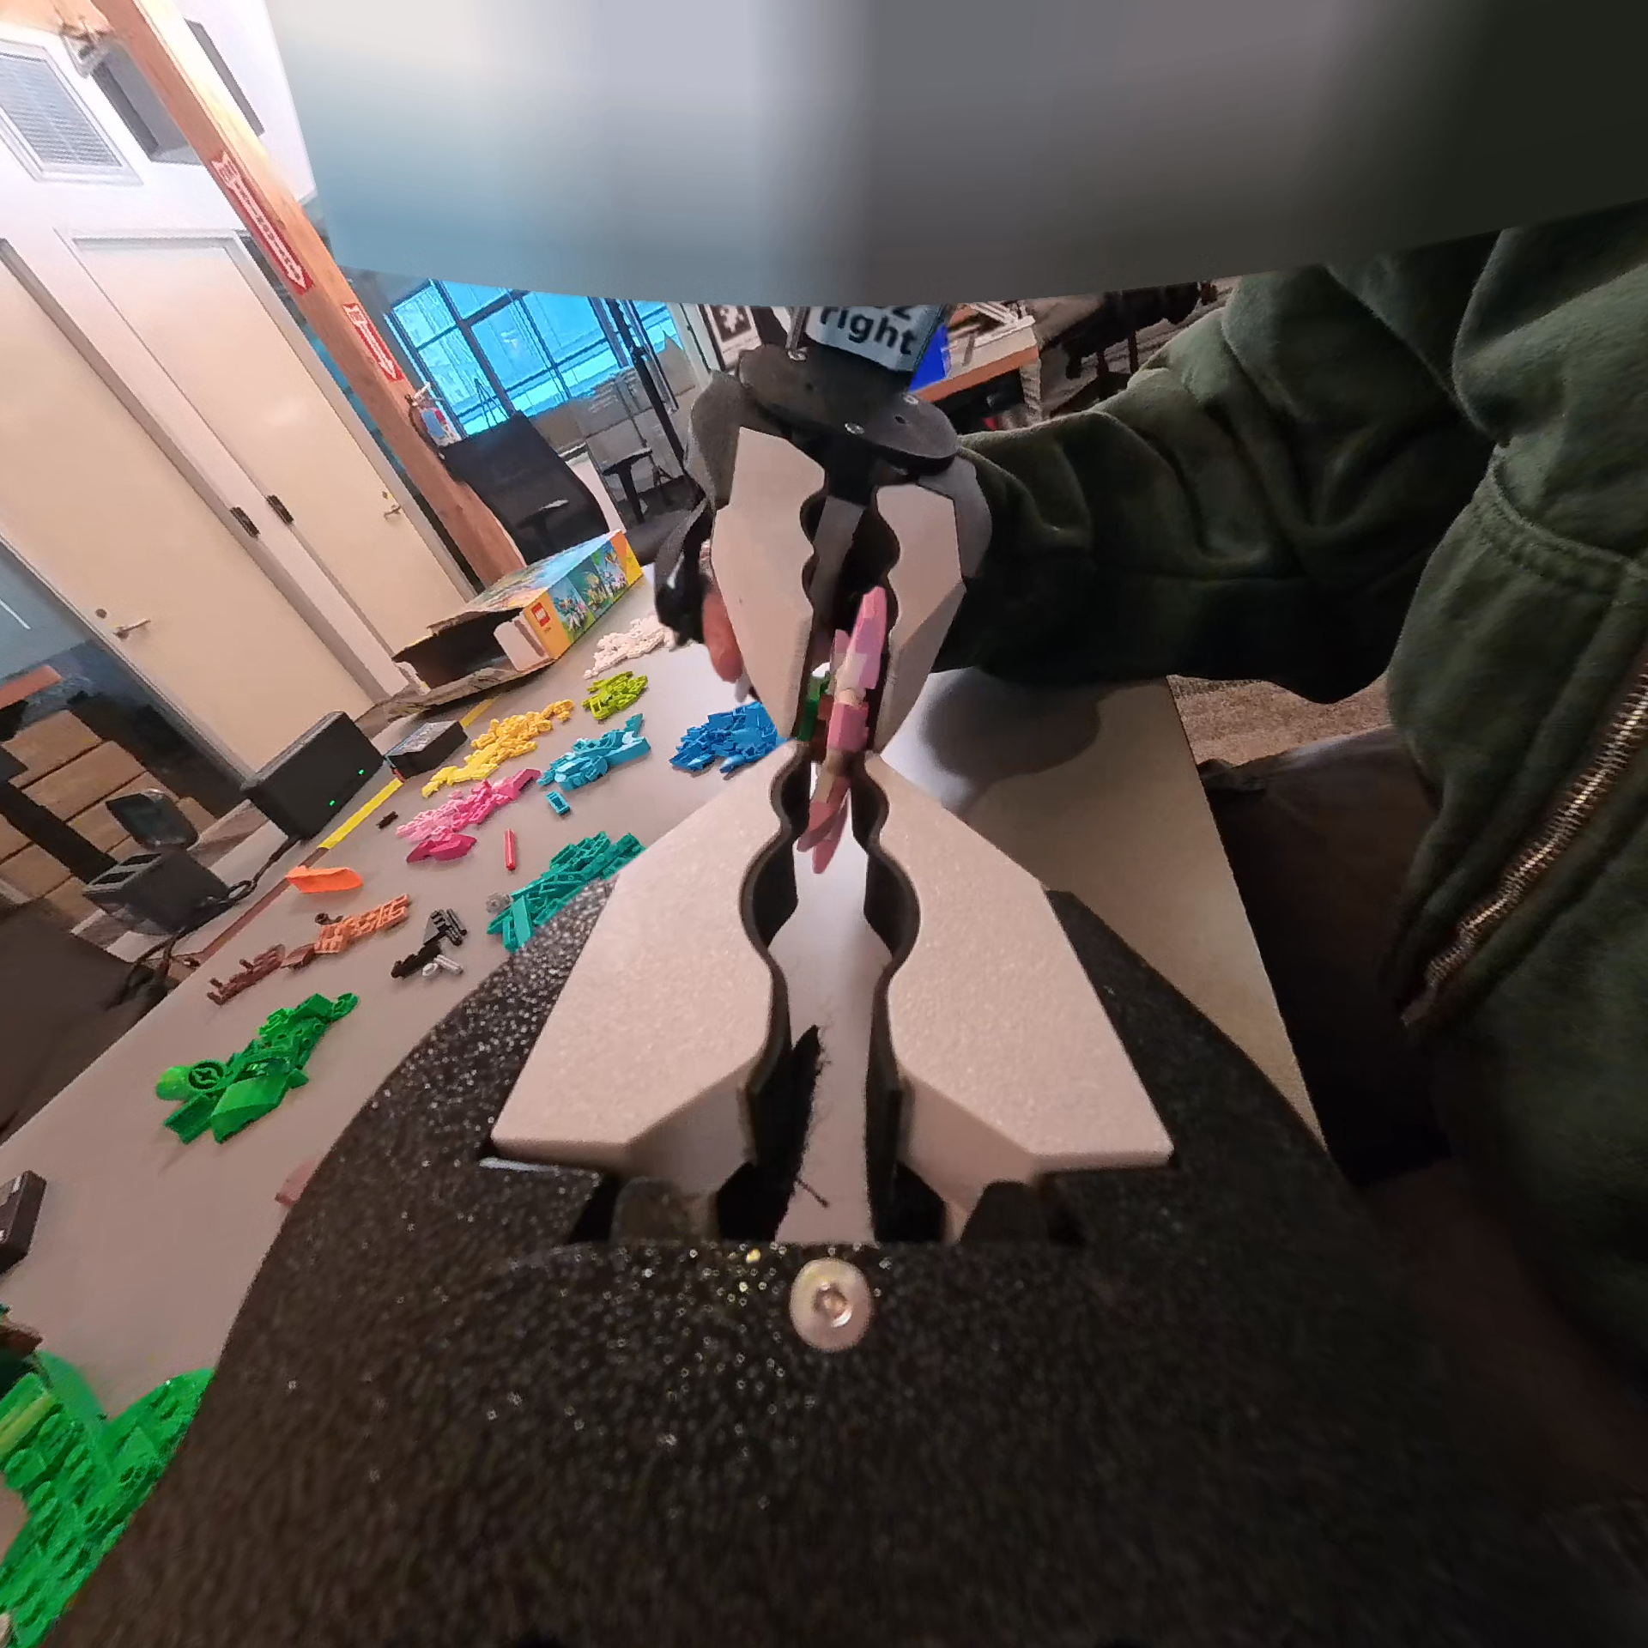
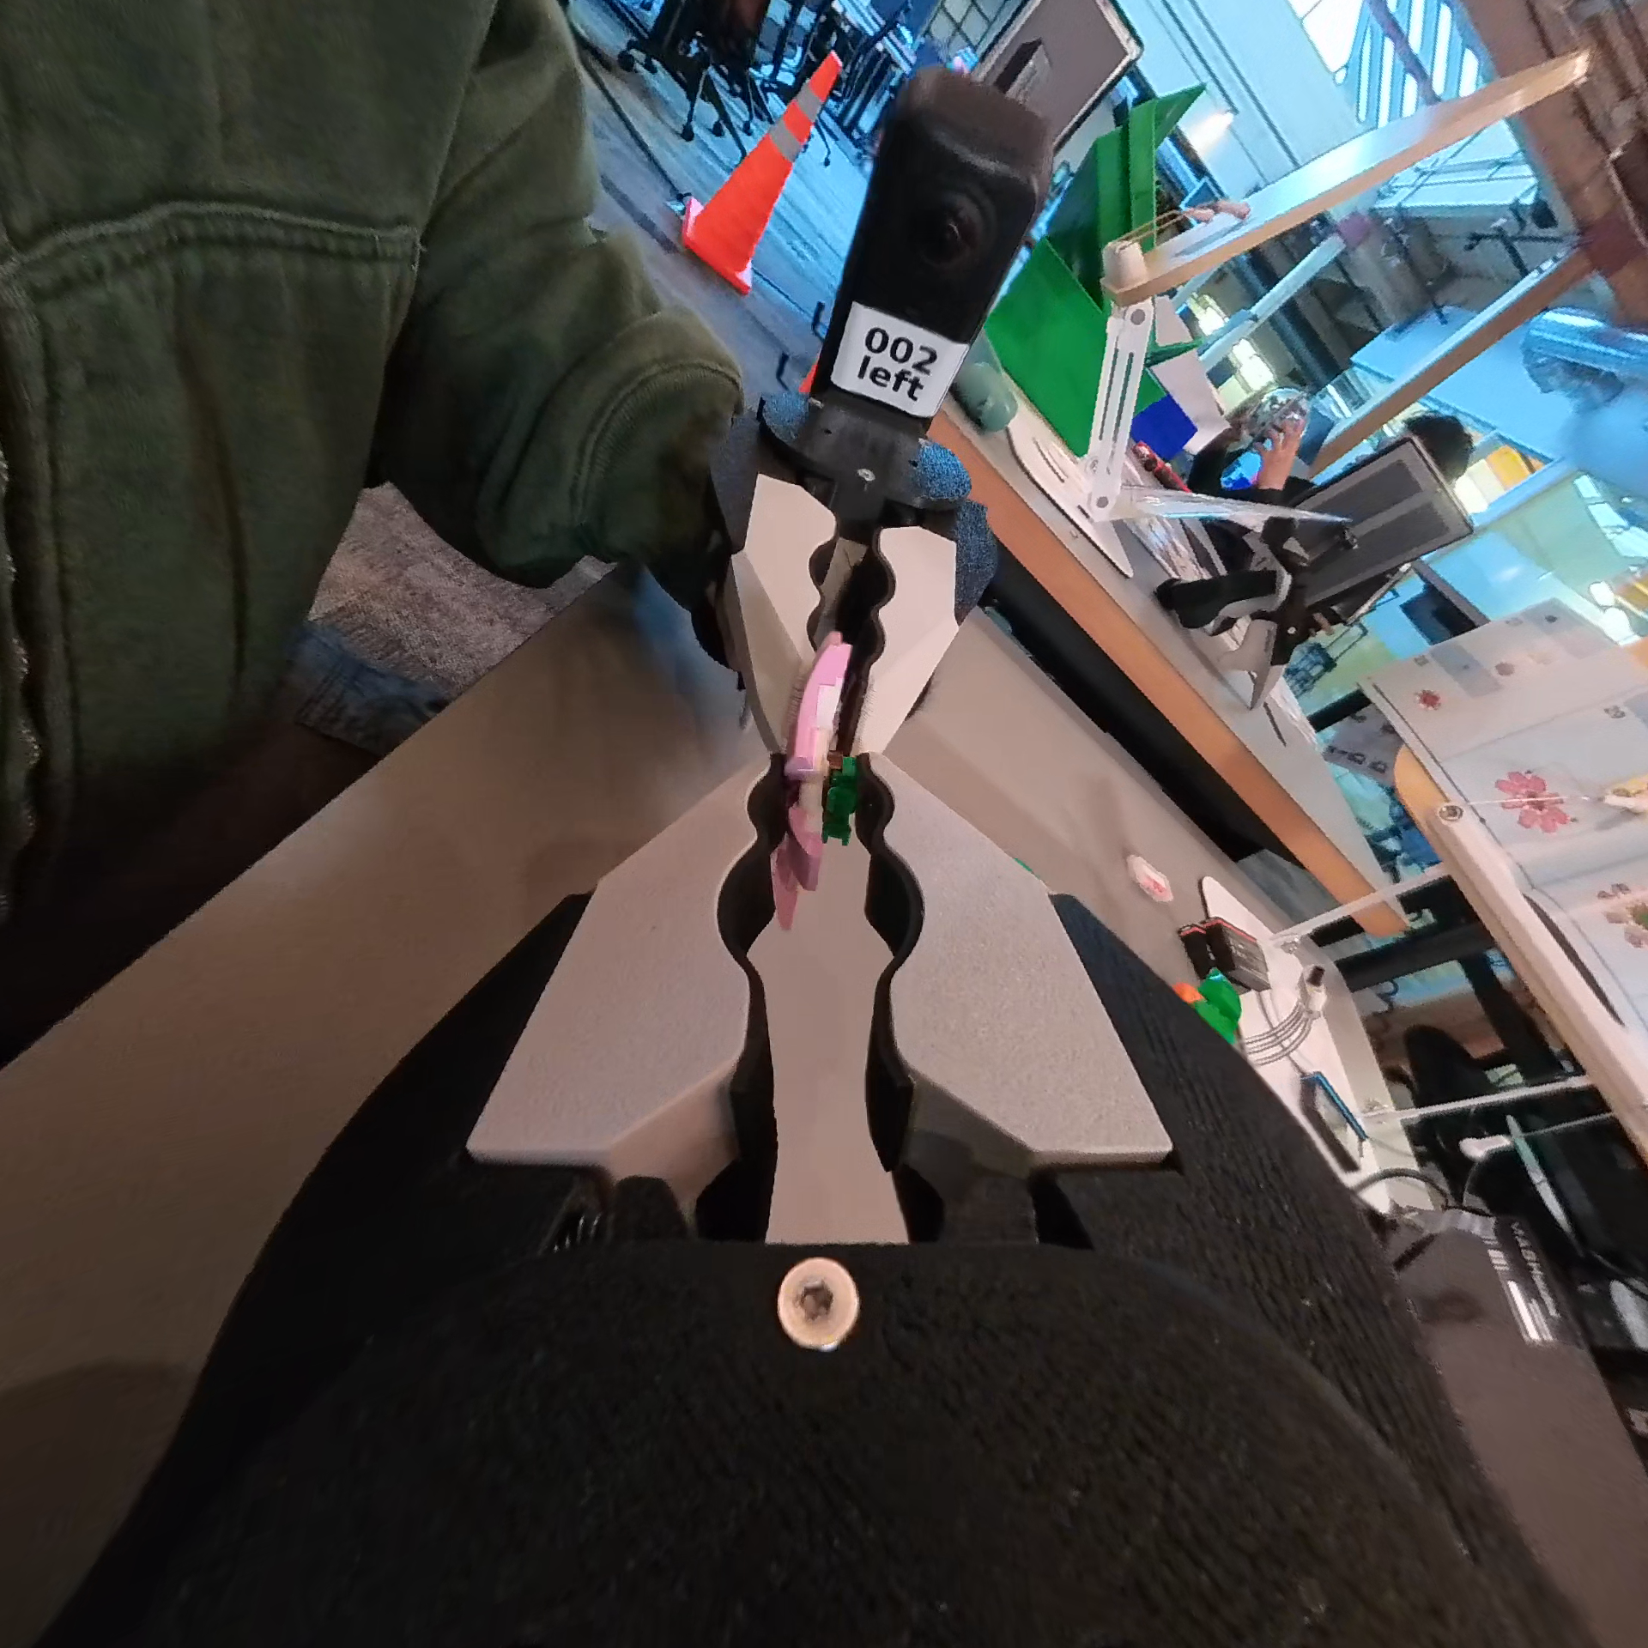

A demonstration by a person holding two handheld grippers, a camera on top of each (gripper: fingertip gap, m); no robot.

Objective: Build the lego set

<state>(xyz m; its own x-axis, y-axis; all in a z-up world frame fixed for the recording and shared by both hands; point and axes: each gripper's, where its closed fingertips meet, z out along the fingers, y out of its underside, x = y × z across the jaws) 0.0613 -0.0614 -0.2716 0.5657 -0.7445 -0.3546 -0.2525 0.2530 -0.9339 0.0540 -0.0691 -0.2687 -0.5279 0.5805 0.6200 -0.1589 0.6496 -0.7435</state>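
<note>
The left gripper [image 1: 825, 776] and right gripper [image 2: 820, 785] meet tip to tip above the grey tabletop [image 1: 1025, 758], both pinching the small pink-petalled lego flower with green base [image 1: 847, 713], probably so its pieces can be pressed together. Beyond lie colour-sorted loose brick piles [image 1: 499, 785], within reach.

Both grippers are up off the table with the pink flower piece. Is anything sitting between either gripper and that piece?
Nothing visible does. The left gripper and the right gripper meet tip to tip above the table, and the pink flower piece sits right in the narrow gap between their fingers, with its small green part at the right gripper's tips.
</note>
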